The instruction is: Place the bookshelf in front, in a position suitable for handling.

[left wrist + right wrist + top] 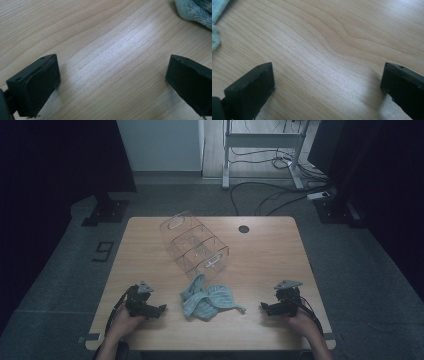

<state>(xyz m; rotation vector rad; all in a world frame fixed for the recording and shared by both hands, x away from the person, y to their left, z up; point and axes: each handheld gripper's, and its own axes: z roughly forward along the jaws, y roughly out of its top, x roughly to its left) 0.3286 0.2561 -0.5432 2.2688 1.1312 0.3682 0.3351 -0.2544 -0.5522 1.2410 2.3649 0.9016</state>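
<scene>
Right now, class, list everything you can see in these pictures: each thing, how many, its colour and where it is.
cloth: one, pale blue-green, crumpled, near middle of the table, between the grippers
clear plastic organiser: one, transparent, with compartments, behind the cloth
table: one, light wood
cable hole: one, black, far side of the table
cables: several, dark, on the floor beyond
left gripper: one, black, jaws open, left of the cloth
right gripper: one, black, jaws open, right of the cloth

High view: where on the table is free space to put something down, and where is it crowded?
Bare wood lies left of the clear organizer, on the table, and right of it around the dark hole. Free strips also separate the crumpled cloth from the left gripper and the right gripper. The middle, organizer and cloth close together, is crowded.
</scene>
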